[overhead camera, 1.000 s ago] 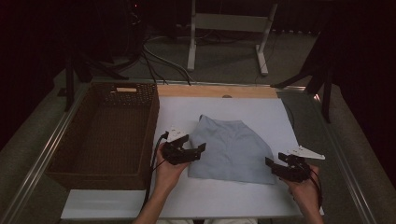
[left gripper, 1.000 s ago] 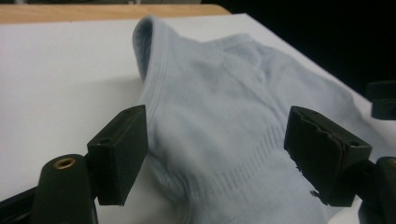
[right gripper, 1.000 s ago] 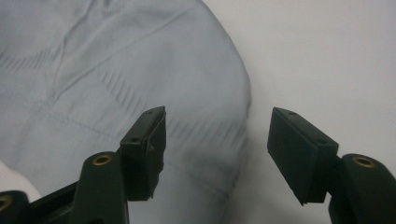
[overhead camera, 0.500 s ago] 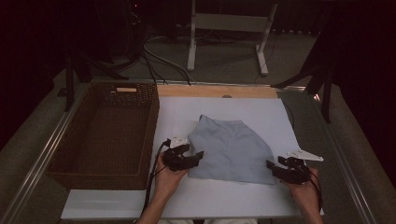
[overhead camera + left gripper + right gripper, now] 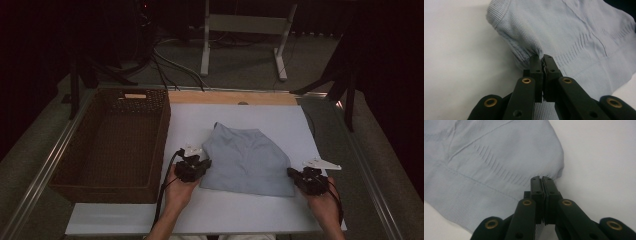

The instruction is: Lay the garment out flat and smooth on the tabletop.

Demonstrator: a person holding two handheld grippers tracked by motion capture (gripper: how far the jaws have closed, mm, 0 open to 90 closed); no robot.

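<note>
Clearance: open on white tabletop, blocked at left.
Bare white board (image 5: 280, 125) beyond and right of the folded pale-blue knit garment (image 5: 247, 160) gives free passage; the dark woven wicker basket (image 5: 112, 142) walls off the left side.

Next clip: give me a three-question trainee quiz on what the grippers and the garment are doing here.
1. True or false: the left gripper is shut on the garment.
2. What does the right gripper pinch? A) the basket rim B) the garment's edge C) nothing
3. Fill in: the garment lies on the white ____, beside the basket.

Key
1. True; fabric is bunched between its closed jaws.
2. B; its jaws have just closed on the near edge.
3. Board.
</note>
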